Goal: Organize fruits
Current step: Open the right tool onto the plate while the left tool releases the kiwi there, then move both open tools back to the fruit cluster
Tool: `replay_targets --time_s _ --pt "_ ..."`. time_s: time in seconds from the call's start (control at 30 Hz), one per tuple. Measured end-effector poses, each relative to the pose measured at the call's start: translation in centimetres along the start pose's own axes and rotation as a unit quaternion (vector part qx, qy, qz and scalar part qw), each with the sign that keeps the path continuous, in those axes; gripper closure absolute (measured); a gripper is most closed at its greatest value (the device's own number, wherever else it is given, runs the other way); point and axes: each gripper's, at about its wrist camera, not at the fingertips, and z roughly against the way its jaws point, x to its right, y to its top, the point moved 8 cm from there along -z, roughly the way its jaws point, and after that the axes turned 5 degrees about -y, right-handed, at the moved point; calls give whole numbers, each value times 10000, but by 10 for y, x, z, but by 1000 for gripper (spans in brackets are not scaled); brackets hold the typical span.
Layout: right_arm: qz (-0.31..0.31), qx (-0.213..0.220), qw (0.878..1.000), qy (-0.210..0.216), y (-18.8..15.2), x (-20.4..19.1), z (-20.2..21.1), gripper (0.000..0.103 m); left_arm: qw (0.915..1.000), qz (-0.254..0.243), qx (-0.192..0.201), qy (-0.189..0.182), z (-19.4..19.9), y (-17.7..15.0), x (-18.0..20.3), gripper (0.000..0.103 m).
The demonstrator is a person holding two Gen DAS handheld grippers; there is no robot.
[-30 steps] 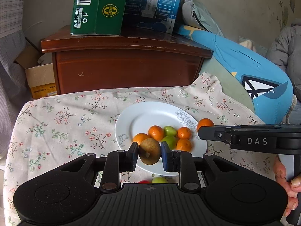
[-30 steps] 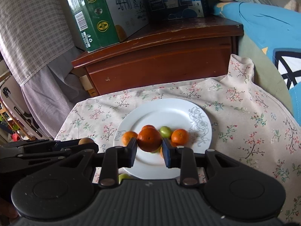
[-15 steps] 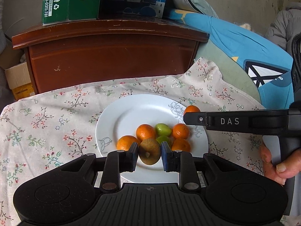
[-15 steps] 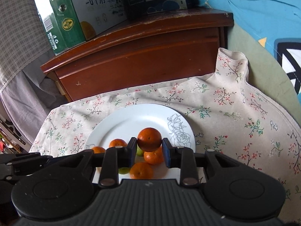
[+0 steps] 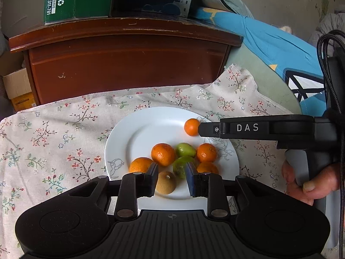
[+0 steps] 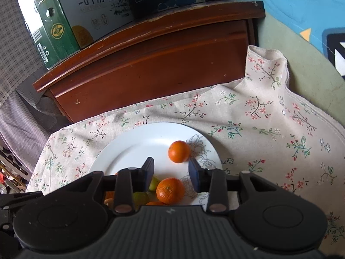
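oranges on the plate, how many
5: one apart at the far rim, one mid-plate, one right, two near. More may hide behind the left gripper.

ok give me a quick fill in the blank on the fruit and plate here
1. The fruits lie on a white ____ with a line-drawn flower.
2. The left gripper has let go of a ____ fruit.
3. The tablecloth has a ____ print.
4. The right gripper's jaws stand ____.

Missing words: plate; brown; floral; open

A white plate [image 5: 138,133] with a grey line drawing holds orange tangerines [image 5: 163,154], green fruits [image 5: 185,150] and a brown one [image 5: 166,182]; the cloth [image 5: 54,133] is beige with floral sprigs
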Motion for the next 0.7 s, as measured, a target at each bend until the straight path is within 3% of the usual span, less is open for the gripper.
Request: replay_targets --time_s 0.03,0.1,0.17,0.3,0.47,0.57,0.7 --pt "-36 10 10000 16 1 0 2 53 10000 1 32 12 3 2 1 65" --pt "-36 -10 10000 23 2 -2 4 48 9998 26 172 128 11 7 -1 30" --pt "-67 8 10000 14 2 -4 8 40 9990 38 352 287 23 12 -3 22" --pt "-188 72 9998 23 1 -9 22 22 9981 38 366 492 42 17 -10 21" --pt "6 56 9999 -90 -11 -17 40 10 9982 467 263 273 66 10 -27 16" --pt "66 -2 9998 -166 -22 -19 49 7 9981 484 161 339 78 0 -34 16" --pt "265 -130 9994 -190 -38 -27 61 7 9965 376 -119 739 90 -17 -42 16"
